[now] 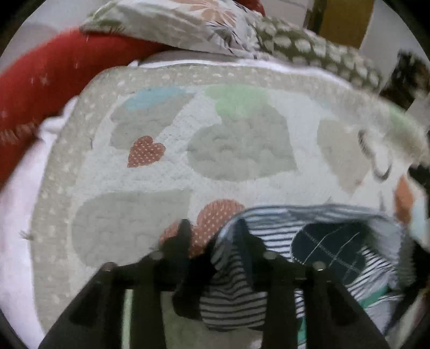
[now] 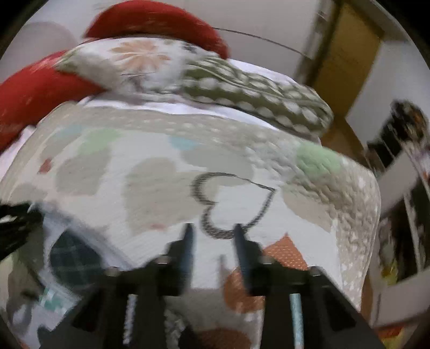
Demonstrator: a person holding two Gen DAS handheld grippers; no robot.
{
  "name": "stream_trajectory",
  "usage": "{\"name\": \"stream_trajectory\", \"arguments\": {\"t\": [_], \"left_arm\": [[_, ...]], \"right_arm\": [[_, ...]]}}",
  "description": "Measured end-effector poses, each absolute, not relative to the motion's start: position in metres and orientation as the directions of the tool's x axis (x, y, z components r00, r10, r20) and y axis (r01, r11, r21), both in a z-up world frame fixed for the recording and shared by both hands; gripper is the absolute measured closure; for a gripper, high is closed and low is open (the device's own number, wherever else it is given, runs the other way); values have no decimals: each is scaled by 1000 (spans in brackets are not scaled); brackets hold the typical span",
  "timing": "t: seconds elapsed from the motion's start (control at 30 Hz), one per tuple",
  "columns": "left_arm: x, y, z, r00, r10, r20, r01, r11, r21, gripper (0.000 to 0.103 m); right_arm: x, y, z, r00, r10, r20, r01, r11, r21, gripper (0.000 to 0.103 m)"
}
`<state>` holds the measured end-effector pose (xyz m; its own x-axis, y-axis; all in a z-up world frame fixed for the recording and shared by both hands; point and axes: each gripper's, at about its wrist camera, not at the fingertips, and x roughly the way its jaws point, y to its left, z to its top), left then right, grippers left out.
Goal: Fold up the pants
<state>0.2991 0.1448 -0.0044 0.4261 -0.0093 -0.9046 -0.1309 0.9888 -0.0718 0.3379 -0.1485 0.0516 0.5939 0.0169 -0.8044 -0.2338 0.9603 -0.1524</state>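
The striped pants (image 1: 317, 249) with a dark plaid patch lie bunched on the heart-print quilt (image 1: 172, 171), at the lower right of the left wrist view. My left gripper (image 1: 213, 236) is shut on a fold of the striped fabric, which hangs down between its fingers. In the right wrist view the pants (image 2: 72, 257) lie at the lower left, plaid patch showing. My right gripper (image 2: 213, 239) is open and empty above the quilt (image 2: 166, 188), to the right of the pants. The left gripper shows as a dark blur (image 2: 16, 225) at that view's left edge.
A red bolster (image 1: 48, 77) and patterned pillows (image 1: 204, 24) lie along the far edge of the bed. A green dotted cushion (image 2: 258, 96) lies at the far right. A yellow door (image 2: 346, 51) and shelves (image 2: 397, 150) stand beyond the bed's right side.
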Motion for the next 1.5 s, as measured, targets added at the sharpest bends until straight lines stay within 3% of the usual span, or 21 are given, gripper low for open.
{"name": "stream_trajectory", "arguments": {"t": [0.07,0.23,0.37,0.47,0.6,0.7,0.8,0.87,0.93,1.0,1.03,1.07,1.1,1.17,1.2,1.33,1.5], "left_arm": [[293,161,3,456,-61,-888,-146,979,-142,57],[248,184,19,502,-183,-845,-153,943,-296,43],[202,177,19,490,-273,-827,-105,924,-368,31],[156,164,12,489,-319,-812,-64,915,-398,22],[113,135,-9,465,-344,-816,-6,920,-391,19],[104,115,-28,428,-354,-831,18,923,-384,19],[109,93,-36,436,-305,-846,22,944,-329,9],[115,80,-39,437,-264,-860,15,958,-286,6],[120,68,-42,427,-200,-882,3,976,-220,6],[122,59,-41,431,-147,-890,17,988,-155,22],[120,58,-36,440,-145,-886,28,989,-148,48],[119,61,-32,431,-184,-884,41,982,-184,79],[118,64,-28,414,-208,-886,34,976,-213,90],[115,71,-19,415,-209,-885,24,975,-219,89],[112,74,-16,419,-195,-887,15,978,-208,89],[91,94,-1,417,-271,-867,-18,952,-307,89],[55,106,24,444,-294,-846,-31,939,-342,89]], "right_arm": [[338,-172,54,624,24,-781,-180,977,-113,48],[305,-212,83,686,94,-722,-169,985,-32,47],[253,-252,116,737,143,-660,-170,985,22,24],[205,-284,111,711,210,-670,-189,976,106,21],[143,-297,85,681,265,-682,-222,963,152,18],[107,-285,57,670,245,-701,-272,959,75,16],[96,-268,26,655,158,-739,-303,951,-65,16],[101,-261,9,692,22,-721,-254,943,-215,16],[114,-272,1,709,-49,-704,-165,958,-233,13],[128,-288,-4,688,-23,-725,-106,985,-133,6],[135,-296,-7,668,17,-744,-89,994,-56,7],[141,-302,-10,642,85,-762,-84,996,40,20],[143,-306,-11,620,157,-769,-84,987,134,45],[144,-314,-10,583,277,-764,-63,953,297,70],[142,-315,-7,580,301,-757,-55,942,332,73],[119,-337,7,560,453,-693,-4,839,545,76],[75,-355,25,556,585,-590,13,704,710,77]]}}
